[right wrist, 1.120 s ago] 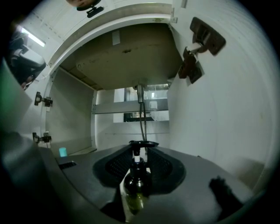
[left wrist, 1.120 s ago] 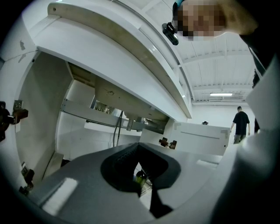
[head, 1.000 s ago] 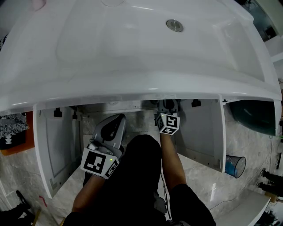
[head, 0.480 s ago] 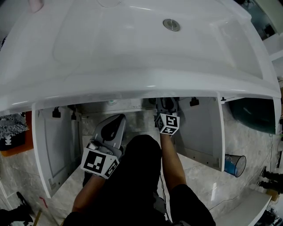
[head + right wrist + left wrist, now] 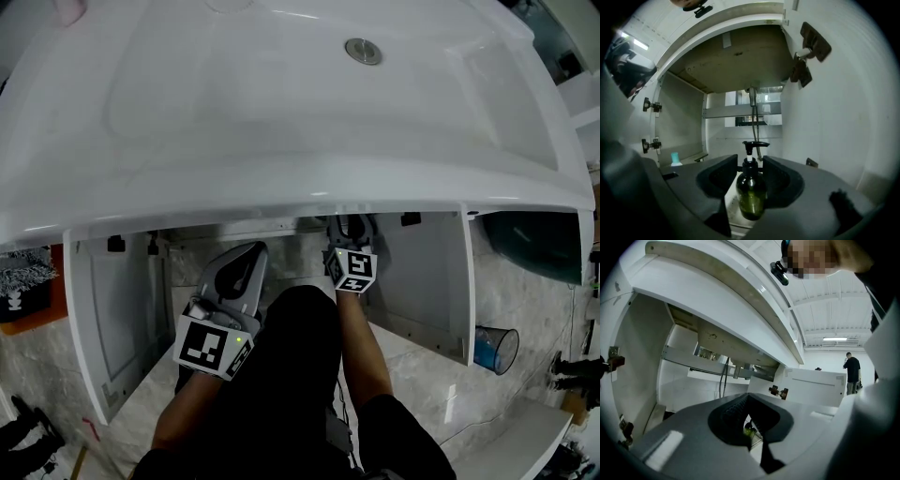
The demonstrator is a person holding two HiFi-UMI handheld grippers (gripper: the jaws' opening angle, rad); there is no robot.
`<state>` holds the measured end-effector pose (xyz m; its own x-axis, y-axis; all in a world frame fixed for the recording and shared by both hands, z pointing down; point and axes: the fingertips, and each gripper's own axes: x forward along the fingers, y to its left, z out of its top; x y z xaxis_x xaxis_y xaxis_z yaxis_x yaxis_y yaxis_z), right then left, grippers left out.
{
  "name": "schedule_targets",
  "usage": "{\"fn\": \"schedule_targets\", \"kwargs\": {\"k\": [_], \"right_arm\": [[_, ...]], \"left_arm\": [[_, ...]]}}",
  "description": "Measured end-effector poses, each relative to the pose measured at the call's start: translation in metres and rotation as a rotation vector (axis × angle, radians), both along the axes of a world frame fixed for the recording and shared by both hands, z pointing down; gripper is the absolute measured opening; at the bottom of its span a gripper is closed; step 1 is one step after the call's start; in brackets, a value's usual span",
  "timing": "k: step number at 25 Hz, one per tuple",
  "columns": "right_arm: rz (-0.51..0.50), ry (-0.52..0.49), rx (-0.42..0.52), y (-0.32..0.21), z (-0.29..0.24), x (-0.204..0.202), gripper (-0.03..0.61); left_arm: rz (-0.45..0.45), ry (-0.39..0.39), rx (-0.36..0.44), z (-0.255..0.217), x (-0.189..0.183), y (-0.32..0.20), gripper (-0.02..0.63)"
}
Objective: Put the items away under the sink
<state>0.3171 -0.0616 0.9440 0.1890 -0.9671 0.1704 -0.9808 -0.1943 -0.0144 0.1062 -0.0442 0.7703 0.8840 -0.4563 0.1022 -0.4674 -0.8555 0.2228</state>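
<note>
Reaching into white sink cabinet, right gripper clamping green pump bottle, left gripper closed, marble floor.

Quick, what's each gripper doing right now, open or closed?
Left gripper: fingers closed, holding nothing.
Right gripper: fingers closed on the green pump bottle.

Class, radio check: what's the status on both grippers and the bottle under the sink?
Left gripper shut, empty. Right gripper shut on pump bottle, upright inside the cabinet. Hoses hang further back.
</note>
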Motion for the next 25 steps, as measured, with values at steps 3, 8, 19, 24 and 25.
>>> {"fn": "schedule_targets", "kwargs": {"k": [3,8,19,24,25], "right_arm": [[0.005,-0.005,0.001,0.001,0.000,0.000,0.173],[0.025,-0.026,-0.010,0.011,-0.007,-0.002,0.175],[0.029,-0.092,-0.114,0.046,-0.066,-0.032,0.173],[0.020,-0.117,-0.139,0.063,-0.109,-0.049,0.173],[0.018,-0.123,-0.150,0.067,-0.118,-0.052,0.173]], "left_arm": [[-0.010,0.021,-0.005,-0.002,-0.003,-0.001,0.003],[0.000,0.027,0.018,-0.018,-0.003,-0.001,0.006],[-0.026,-0.008,-0.057,-0.088,-0.015,0.009,0.006],[-0.040,-0.025,-0.084,-0.131,-0.023,0.021,0.006],[-0.042,-0.029,-0.093,-0.140,-0.025,0.024,0.006]]}}
